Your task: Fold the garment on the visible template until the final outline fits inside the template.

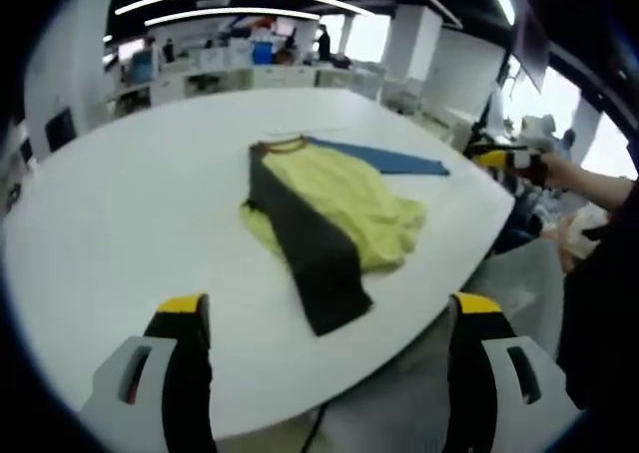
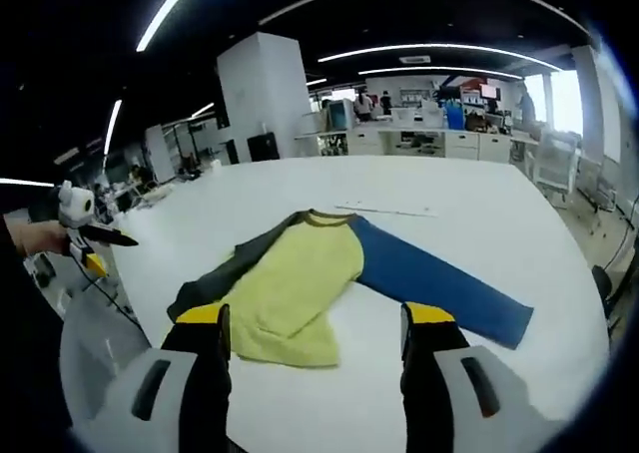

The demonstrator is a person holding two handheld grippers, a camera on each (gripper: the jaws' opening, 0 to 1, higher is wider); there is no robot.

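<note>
A long-sleeved shirt lies flat on the white table (image 1: 130, 224). Its yellow body (image 1: 349, 199) has a dark grey sleeve (image 1: 310, 243) folded across it and a blue sleeve (image 1: 389, 159) stretched out behind. In the right gripper view the yellow body (image 2: 300, 283) is in the middle, the blue sleeve (image 2: 439, 283) runs right and the grey sleeve (image 2: 225, 273) runs left. My left gripper (image 1: 329, 308) hangs open over the near table edge, short of the shirt. My right gripper (image 2: 318, 318) is open too, above the shirt's hem, holding nothing.
A thin pale line (image 2: 384, 211) marks the table beyond the collar. A hand holds the right gripper (image 1: 499, 159) past the table's edge, and the left gripper (image 2: 85, 228) shows at the opposite side. Desks and people (image 2: 379, 104) stand far behind.
</note>
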